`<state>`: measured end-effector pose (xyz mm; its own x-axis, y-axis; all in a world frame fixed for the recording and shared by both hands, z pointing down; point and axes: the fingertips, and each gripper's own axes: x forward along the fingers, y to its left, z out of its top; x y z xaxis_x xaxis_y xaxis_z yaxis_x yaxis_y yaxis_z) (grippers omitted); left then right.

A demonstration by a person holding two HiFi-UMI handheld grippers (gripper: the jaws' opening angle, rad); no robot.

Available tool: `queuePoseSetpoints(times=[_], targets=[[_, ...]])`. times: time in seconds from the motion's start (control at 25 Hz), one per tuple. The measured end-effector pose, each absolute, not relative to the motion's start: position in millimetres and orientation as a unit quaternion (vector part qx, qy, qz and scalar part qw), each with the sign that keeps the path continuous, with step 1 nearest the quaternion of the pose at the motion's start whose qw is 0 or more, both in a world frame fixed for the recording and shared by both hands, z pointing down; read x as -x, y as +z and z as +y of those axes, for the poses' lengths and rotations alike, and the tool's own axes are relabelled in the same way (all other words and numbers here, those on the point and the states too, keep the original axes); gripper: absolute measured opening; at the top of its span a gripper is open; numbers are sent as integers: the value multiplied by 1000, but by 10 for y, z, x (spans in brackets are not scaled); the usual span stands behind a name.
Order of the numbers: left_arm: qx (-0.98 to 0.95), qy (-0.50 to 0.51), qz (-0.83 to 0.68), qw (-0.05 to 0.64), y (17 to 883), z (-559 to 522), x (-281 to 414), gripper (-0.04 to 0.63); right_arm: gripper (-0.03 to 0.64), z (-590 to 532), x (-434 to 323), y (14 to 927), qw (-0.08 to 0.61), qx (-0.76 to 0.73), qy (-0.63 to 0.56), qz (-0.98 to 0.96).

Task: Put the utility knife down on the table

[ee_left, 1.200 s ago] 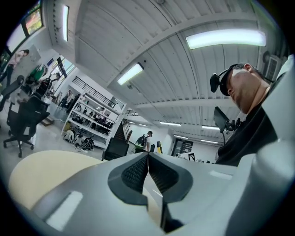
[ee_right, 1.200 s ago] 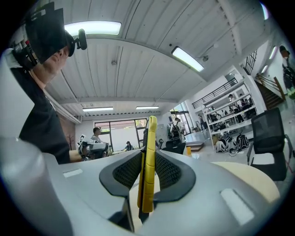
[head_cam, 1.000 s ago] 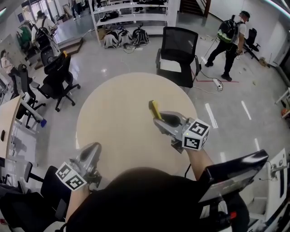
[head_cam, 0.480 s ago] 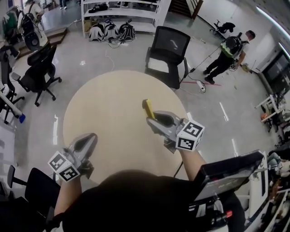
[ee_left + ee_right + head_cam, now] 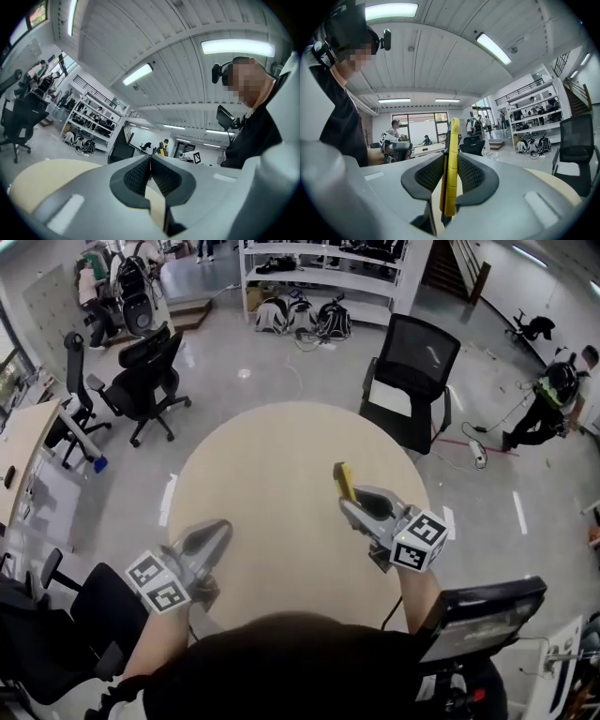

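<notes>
Grippers edge inward, knife clamped

Both grippers have crept slightly further in over the round table [image 5: 272,465]. Right gripper [image 5: 350,503] clenches the yellow utility knife [image 5: 344,480], held over the table's right half. Left gripper [image 5: 220,529] is closed, empty.

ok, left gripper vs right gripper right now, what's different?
The left gripper has its jaws together with nothing between them; the right gripper is shut on the yellow utility knife, which sticks out past its jaws. In the head view the left gripper sits by the round table's near-left edge, the right gripper further in, over its right part. Shared: both point away from the person.
</notes>
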<state>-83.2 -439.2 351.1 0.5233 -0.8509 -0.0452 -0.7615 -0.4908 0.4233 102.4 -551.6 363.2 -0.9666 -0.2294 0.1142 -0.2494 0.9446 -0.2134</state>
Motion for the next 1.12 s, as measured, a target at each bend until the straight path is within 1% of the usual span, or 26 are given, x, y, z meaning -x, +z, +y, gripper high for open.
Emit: queuePoseSetpoints(times=[0.2, 0.4, 0.64, 0.88, 1.12], targets=[[-859, -110, -470, 172, 3548, -4698, 974, 2, 106, -5788, -998, 3712, 49, -135, 108, -984], [-863, -109, -465, 161, 3640, -5127, 1216, 2, 104, -6143, -868, 3808, 73, -146, 88, -983], [-859, -102, -479, 149, 3884, -5767, 1581, 2, 104, -6823, -582, 4025, 108, -139, 58, -983], [-853, -87, -493, 147, 4281, -6611, 1912, 2, 106, -7712, -310, 4436, 145, -130, 37, -980], [-852, -71, -496, 150, 4845, -7436, 2138, 2, 104, -8522, -5, 5072, 182, -114, 33, -976]])
